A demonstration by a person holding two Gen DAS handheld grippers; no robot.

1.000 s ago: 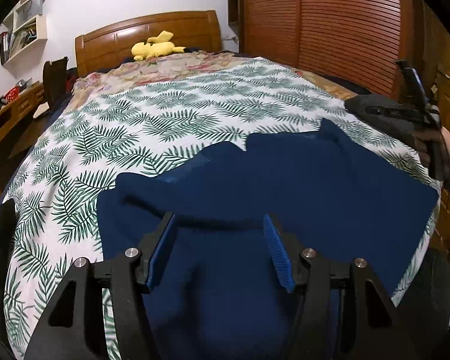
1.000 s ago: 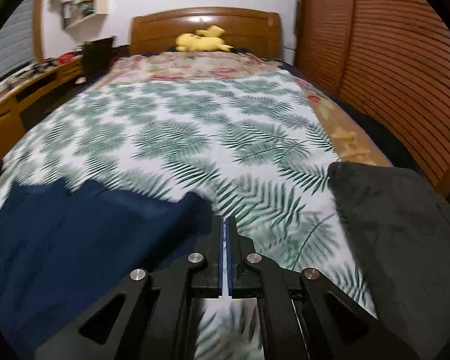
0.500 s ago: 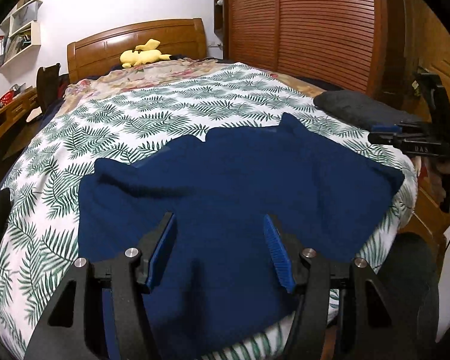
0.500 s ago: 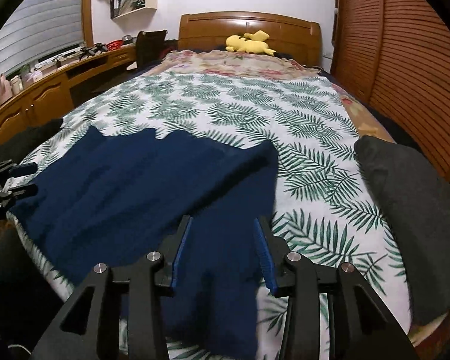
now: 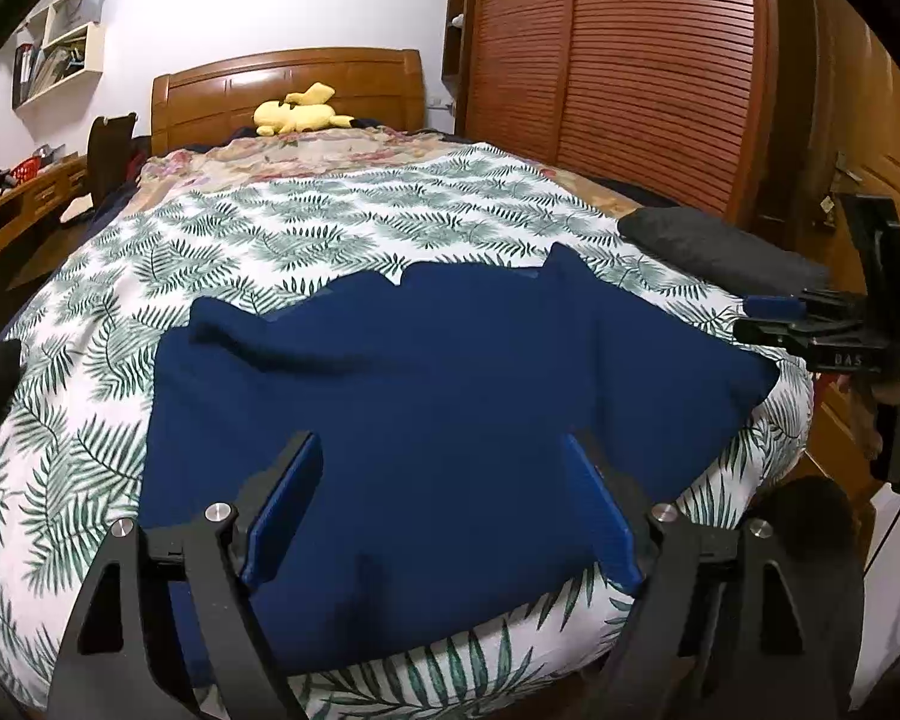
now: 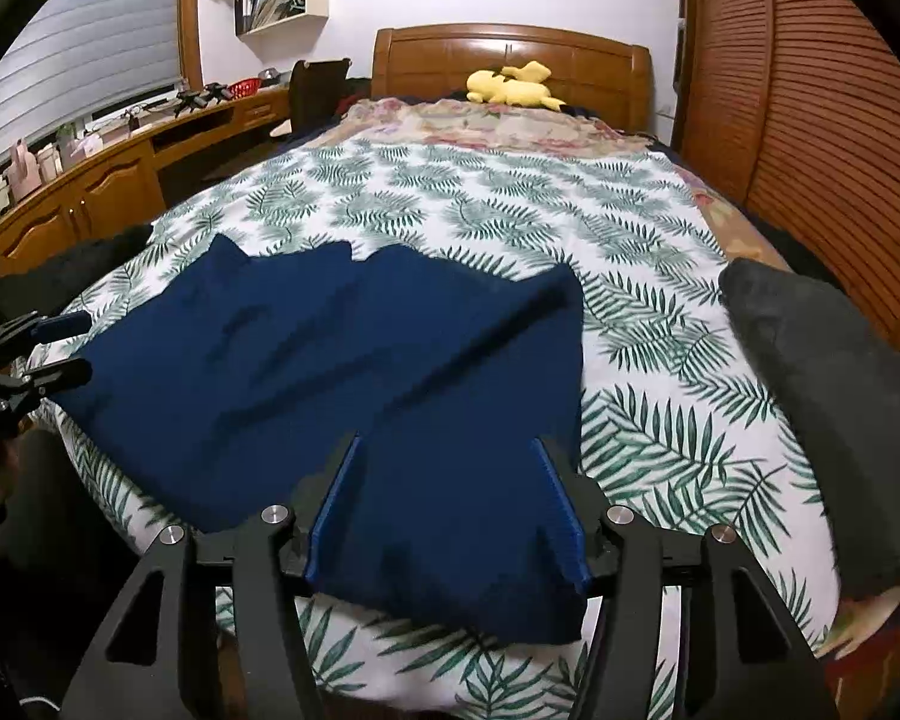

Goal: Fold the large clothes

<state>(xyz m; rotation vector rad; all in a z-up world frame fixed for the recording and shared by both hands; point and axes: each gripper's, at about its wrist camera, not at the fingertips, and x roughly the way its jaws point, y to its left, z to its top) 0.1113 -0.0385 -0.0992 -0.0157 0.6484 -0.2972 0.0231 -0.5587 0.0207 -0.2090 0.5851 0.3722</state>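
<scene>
Navy garment (image 5: 450, 396) lies spread on the bed (image 5: 330, 228); I've just opened both grippers' fingers (image 5: 282, 504), empty, so folding can start.

Your black plastic left tongs (image 5: 439, 498) and right tongs (image 6: 450, 501) both have blue ribbed pads, silver screw heads and triangular cutouts in the arms.
</scene>
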